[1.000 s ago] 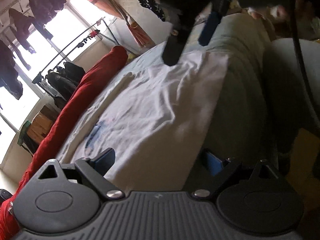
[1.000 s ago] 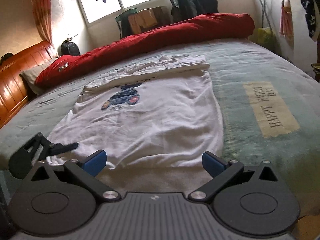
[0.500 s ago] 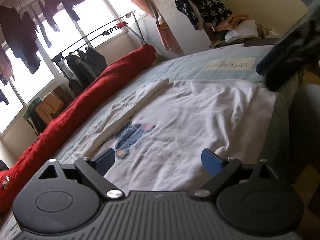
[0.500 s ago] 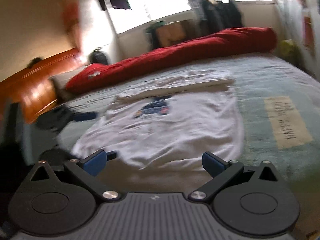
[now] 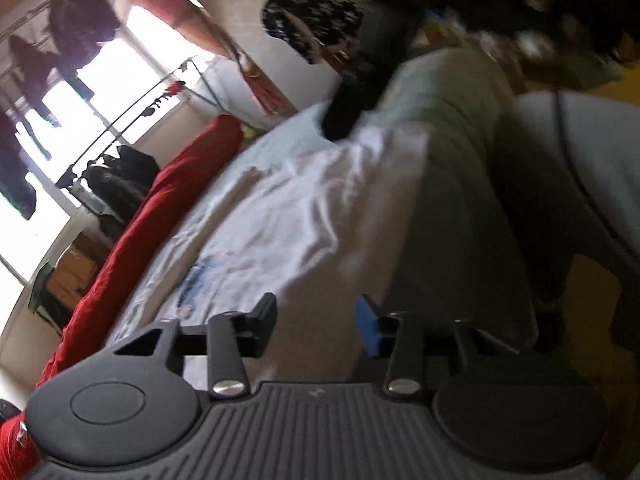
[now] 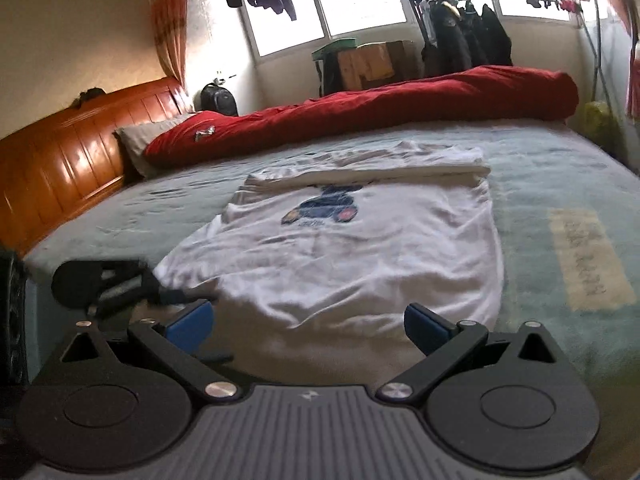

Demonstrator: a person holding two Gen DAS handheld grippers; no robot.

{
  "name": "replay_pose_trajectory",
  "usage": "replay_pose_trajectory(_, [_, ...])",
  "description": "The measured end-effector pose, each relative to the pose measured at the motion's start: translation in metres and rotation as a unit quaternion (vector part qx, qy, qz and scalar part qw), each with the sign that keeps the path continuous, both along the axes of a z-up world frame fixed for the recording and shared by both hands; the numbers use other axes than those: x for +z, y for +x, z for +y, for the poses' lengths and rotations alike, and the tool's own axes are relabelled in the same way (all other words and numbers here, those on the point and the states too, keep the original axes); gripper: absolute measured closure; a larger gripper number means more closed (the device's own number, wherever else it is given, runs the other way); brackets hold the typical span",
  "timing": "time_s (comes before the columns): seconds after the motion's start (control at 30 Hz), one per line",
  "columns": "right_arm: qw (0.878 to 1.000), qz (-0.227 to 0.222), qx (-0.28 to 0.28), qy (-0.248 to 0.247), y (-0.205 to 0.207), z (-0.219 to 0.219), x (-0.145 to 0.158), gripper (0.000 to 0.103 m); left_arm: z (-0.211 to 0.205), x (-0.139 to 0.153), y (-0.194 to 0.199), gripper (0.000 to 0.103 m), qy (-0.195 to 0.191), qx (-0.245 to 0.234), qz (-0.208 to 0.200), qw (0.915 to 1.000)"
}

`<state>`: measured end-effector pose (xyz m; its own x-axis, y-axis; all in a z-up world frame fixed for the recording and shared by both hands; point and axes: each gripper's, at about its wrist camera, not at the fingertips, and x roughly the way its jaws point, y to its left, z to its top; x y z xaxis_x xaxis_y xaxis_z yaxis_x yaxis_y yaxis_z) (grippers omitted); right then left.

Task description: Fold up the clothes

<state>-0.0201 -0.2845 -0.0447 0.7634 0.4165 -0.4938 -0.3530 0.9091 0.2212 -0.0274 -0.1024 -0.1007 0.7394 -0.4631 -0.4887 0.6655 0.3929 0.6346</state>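
A white T-shirt point(image 6: 352, 248) with a blue print point(image 6: 324, 210) lies flat on the grey-green bed point(image 6: 560, 168), its far side folded inward. My right gripper point(image 6: 308, 328) is open and empty, just above the shirt's near hem. My left gripper point(image 5: 316, 320) is partly open and empty at the shirt's near corner; the shirt point(image 5: 296, 216) shows blurred in the left wrist view. The left gripper point(image 6: 120, 286) shows in the right wrist view at the shirt's left corner. The right gripper point(image 5: 360, 92) shows as a dark blur at the shirt's far corner.
A rolled red duvet point(image 6: 360, 116) lies along the far side of the bed. A wooden headboard point(image 6: 68, 148) and pillow point(image 6: 148, 136) are at the left. A clothes rack point(image 6: 480, 36) and boxes point(image 6: 372, 64) stand by the window. The bed edge drops off near me.
The left gripper's jaws have narrowed and its view has tilted back over the bed edge. The right gripper has pulled back slightly; the left gripper now sits at the shirt's left corner.
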Motion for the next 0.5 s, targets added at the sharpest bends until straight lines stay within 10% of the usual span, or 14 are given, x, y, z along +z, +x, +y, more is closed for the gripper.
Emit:
replay_pose_trajectory(0.1, [0.999, 0.001, 0.000, -0.033, 0.006, 0.000, 0.007, 0.022, -0.005, -0.009, -0.002, 0.071, 0.026, -0.016, 0.000, 0.9995])
replay_pose_trajectory(0.5, [0.993, 0.004, 0.070, -0.092, 0.004, 0.020, 0.007, 0.026, -0.018, -0.009, -0.006, 0.101, 0.056, -0.041, -0.030, 0.9971])
